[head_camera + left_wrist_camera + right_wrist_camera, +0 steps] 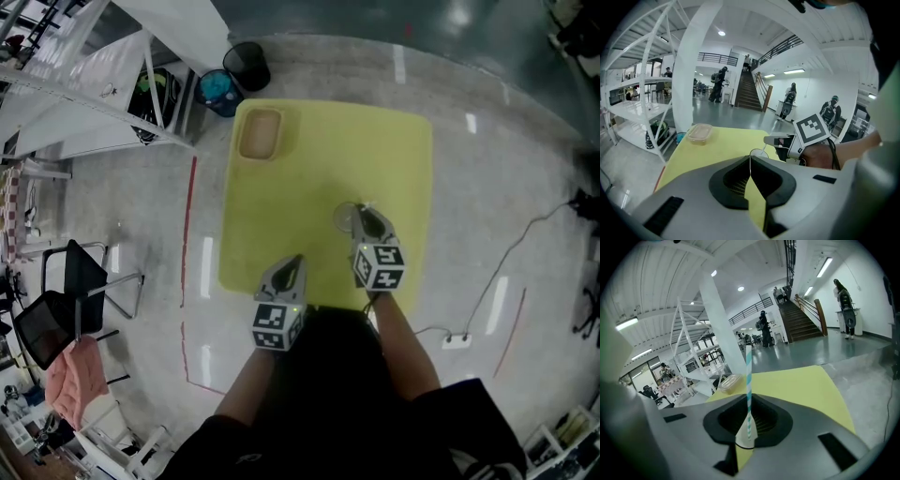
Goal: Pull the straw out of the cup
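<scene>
Our right claw [749, 401] pinches the striped straw [748, 376] upright at 3 o'clock of the cup [345, 218] on the bench [394, 159]. We judge it light and crushable, so a gentle mid-shaft hold suits. Our left claw [750, 161] is closed and empty.

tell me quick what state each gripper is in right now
left gripper: closed, nothing between its jaws.
right gripper: closed on the striped straw.

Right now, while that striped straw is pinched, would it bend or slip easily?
Probably stiff enough: the straw stands straight above the right tool that pinches it. It is likely very light, being so thin. It looks like paper, so a hard squeeze might crush it.
</scene>
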The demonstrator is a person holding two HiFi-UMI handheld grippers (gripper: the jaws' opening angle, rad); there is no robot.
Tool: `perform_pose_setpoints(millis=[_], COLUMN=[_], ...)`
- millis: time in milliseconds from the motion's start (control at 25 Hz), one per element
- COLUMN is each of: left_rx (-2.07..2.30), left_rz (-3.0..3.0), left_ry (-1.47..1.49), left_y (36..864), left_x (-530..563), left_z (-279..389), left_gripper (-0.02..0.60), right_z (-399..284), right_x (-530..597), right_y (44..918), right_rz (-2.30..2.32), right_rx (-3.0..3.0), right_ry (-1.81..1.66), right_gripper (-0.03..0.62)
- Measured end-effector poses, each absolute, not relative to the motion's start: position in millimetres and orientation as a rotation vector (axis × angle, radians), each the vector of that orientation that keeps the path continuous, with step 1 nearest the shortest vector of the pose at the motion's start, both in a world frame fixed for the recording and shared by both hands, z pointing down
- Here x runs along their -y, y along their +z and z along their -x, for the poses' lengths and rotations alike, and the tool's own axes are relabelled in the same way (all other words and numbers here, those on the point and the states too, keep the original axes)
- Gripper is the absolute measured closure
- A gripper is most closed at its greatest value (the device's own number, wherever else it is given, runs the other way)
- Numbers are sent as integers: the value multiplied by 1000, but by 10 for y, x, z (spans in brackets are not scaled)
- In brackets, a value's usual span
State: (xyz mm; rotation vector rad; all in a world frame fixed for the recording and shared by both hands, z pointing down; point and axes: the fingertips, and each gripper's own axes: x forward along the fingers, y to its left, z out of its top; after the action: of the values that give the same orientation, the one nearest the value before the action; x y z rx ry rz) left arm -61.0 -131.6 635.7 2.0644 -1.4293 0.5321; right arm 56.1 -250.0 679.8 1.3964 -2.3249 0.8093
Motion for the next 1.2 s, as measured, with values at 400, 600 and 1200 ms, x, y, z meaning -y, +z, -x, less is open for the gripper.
perform_pose_setpoints(millis=[400,600,1200], left_rx=[1438,1424,1384], left_rz=[-2125,-2158,-2205], left_ry=[477,455,367], left_y=[6105,6017,5869], left_x=[1437,1501,1723], left_z=[604,574,376], left_gripper=[537,537,537], right_z=[-481,-462,-539], right_x=[2425,2379,2204], right_y=[6448,6295,5773], right_rz=[-1370,-1366,-1385], right_rx=[2361,2368,2417], right_ry=[673,612,484], right_gripper=[557,557,557])
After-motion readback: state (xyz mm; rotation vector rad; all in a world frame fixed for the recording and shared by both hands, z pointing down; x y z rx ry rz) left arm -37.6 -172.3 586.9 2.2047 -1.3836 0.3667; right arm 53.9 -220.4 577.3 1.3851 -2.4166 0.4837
